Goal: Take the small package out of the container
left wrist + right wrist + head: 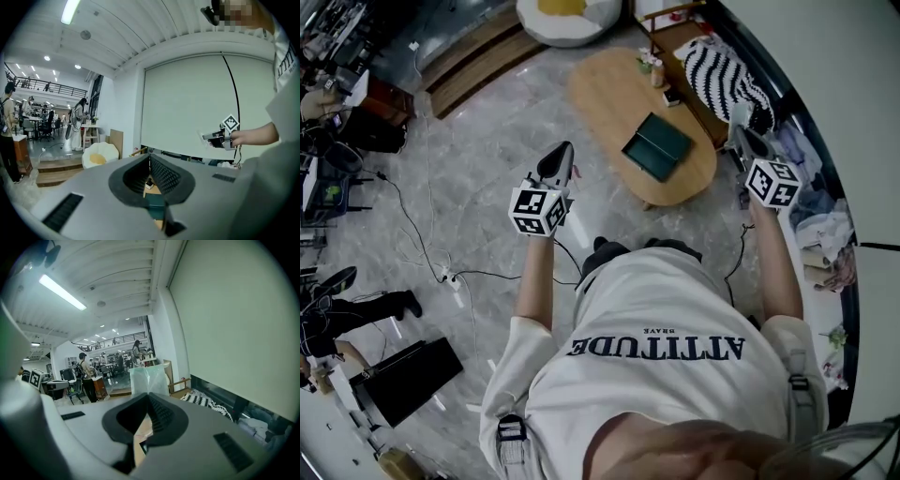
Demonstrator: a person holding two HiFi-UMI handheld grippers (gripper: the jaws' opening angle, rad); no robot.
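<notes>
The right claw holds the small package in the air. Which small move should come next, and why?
Probably lower the right claw to the bare table beside the green container: the package is already out, clamped in its shut jaws, high above the wood.

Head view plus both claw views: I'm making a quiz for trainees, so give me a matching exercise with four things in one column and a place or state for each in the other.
Things
1. small package
2. green container
3. striped fabric
4. left claw

Places or states
A. lies on the wooden table
B. shut, nothing between its jaws
C. clamped in the right claw
D. beside the table, not on it

Pairs: 1-C, 2-A, 3-D, 4-B
</notes>
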